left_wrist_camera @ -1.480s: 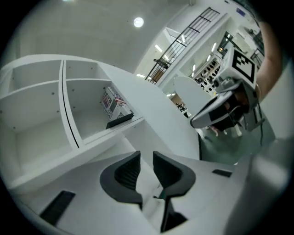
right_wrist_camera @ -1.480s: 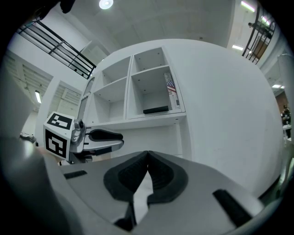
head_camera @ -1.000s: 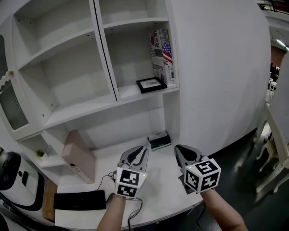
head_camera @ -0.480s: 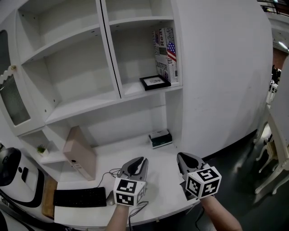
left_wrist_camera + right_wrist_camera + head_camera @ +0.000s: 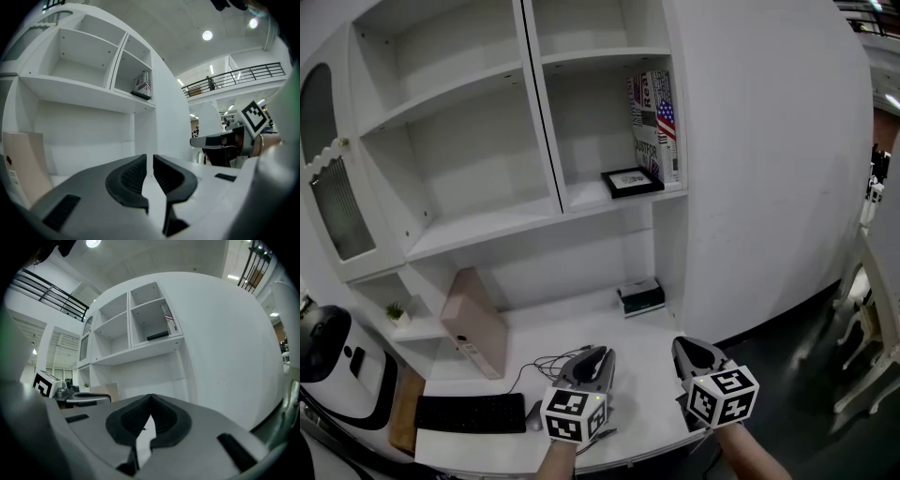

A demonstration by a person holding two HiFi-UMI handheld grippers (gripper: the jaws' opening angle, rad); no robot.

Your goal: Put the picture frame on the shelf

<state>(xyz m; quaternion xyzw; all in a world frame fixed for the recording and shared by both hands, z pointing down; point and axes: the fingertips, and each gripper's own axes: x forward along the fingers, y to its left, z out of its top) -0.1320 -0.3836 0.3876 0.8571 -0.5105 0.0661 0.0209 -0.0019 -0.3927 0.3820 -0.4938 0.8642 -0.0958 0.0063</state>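
The picture frame is lying on the shelf. Below the shelf, the left gripper and right gripper are hovering, fingers closed and empty. Best be drawing them back without knocking it.

**Picture frame**: small and rectangular, with a black border round a white mount and a small dark print at the centre. It lay flat, face up, on the board of the right-hand compartment. It sat near the front edge, just before a row of upright books. Both gripper views showed it only as a thin dark sliver.

**Shelf**: a white wall unit of open compartments. An upright divider split it, and it stood above a desk-level recess.
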